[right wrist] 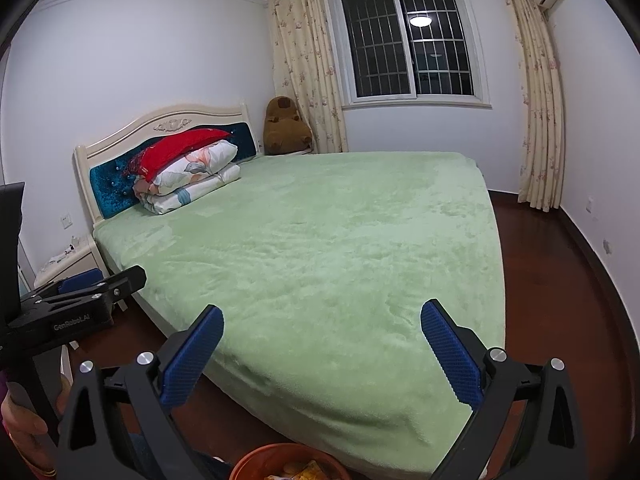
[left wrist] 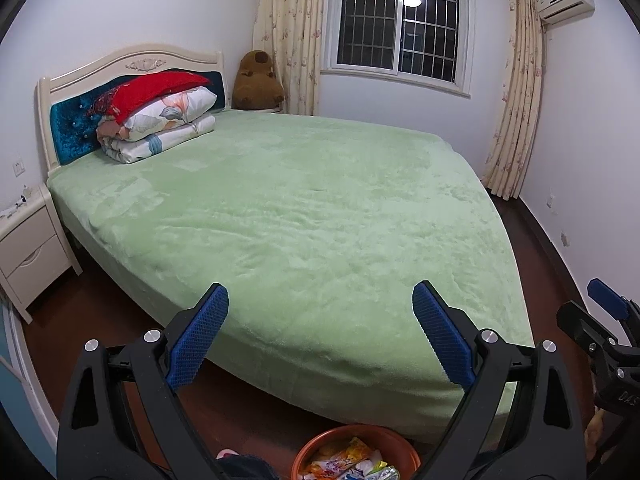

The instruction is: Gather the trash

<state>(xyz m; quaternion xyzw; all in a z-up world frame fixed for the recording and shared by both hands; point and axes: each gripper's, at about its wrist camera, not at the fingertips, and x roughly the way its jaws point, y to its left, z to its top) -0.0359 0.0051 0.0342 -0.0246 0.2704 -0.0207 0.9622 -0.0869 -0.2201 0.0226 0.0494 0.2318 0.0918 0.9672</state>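
Nightstand [left wrist: 28,248]: one, at the left of the bed
Bed [left wrist: 304,200]: one, green cover bare but for a stack of two folded quilts [left wrist: 160,128] with one red pillow [left wrist: 156,92] on top, by the headboard
Left gripper [left wrist: 320,300]: fingers spread wide, holding nothing
Bin [left wrist: 320,446]: one orange tub on the floor at the bed's foot, several snack wrappers [left wrist: 352,462] inside, too jumbled to count
Right gripper [right wrist: 322,318]: fingers spread wide, holding nothing
Curtains [right wrist: 536,92]: two, one each side of the window
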